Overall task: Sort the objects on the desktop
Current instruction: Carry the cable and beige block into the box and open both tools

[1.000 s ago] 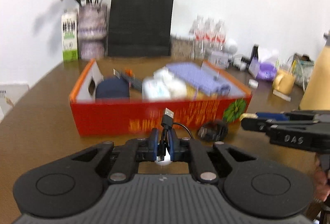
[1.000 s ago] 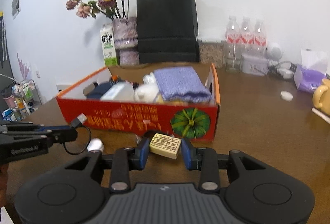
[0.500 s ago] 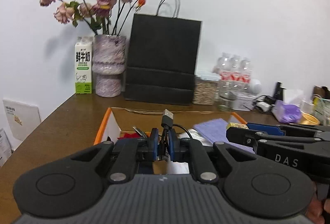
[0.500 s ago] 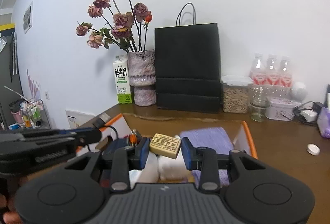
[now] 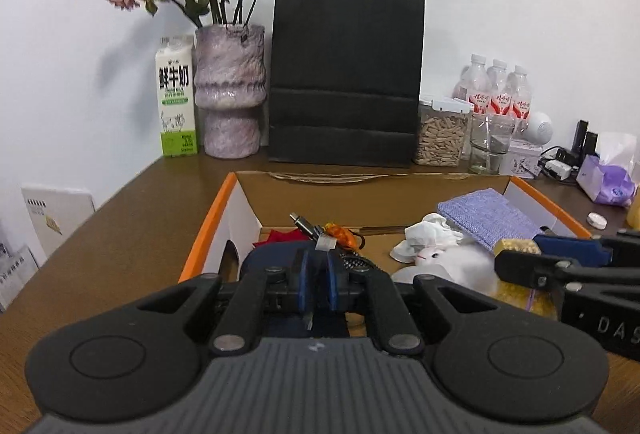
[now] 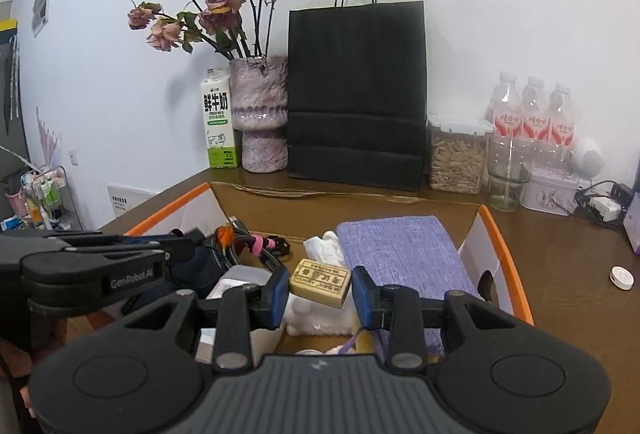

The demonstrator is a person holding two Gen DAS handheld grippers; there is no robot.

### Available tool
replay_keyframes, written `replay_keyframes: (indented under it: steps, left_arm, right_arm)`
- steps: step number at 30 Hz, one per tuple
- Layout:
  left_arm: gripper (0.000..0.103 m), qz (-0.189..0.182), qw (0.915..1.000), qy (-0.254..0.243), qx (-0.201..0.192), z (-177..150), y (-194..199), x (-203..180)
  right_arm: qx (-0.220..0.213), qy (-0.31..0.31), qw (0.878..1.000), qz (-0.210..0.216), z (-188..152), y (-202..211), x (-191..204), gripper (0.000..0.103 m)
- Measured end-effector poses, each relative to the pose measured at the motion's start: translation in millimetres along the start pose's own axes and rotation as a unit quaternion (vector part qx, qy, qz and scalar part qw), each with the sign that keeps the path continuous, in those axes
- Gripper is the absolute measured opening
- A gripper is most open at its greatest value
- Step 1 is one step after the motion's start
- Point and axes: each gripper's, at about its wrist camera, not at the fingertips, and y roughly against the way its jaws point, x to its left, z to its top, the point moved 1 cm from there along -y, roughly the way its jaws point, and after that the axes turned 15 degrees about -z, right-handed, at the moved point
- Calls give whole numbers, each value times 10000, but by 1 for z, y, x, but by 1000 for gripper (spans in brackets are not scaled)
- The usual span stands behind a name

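Note:
An orange-rimmed cardboard box sits on the brown table; it also shows in the right wrist view. It holds a purple cloth, a white plush toy, a dark blue item and cables. My left gripper is over the box's left part with a narrow gap between its pads, and nothing shows between them. My right gripper is over the box's middle, its pads around a tan eraser block, which is tilted and touches the right pad only.
At the back stand a milk carton, a vase of dried flowers, a black paper bag, a seed jar, a glass and water bottles. A white cap lies right of the box.
Both grippers moved forward and down over the box. The black USB cable is gone from my left gripper. The right gripper's pads have spread a little around the eraser.

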Motion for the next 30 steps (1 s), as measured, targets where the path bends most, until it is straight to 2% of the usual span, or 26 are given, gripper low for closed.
replay_keyframes:
  steps: [4,5,6,7,8,9,11,13,30]
  left_arm:
    - [14,105,9999,-132,6,-3,-1,-4]
    - [20,128,9998,-169,3,-2,-1,-6]
    - [26,142,9997,-202,-11,-3,0,-7]
    - [44,170,9996,-219,-34,-3,1,-7]
    - [63,221,9994,-250,-78,-4,3,-8]
    - [70,276,9990,-306,-155,-3,5,-10]
    - [92,315,9981,-391,-346,-3,11,-13]
    - [103,462,9968,-411,-508,-3,15,-14]
    - [103,431,9958,-358,-724,-1,26,-17]
  right_arm:
    - [-27,2,10000,-67,-2,2,-1,34]
    - [-22,-1,10000,-85,-2,2,-1,41]
    - [-44,-12,9999,-101,-2,3,-2,51]
    - [-78,-27,9999,-119,-1,4,-2,59]
    - [-127,-44,9998,-148,-1,5,-3,78]
    - [-188,-50,9997,-178,-1,8,-4,96]
    - [-282,-60,9993,-238,1,12,-5,103]
    - [-316,-127,9991,-234,2,14,-8,103]
    - [-465,-118,9982,-362,5,24,-11,103]
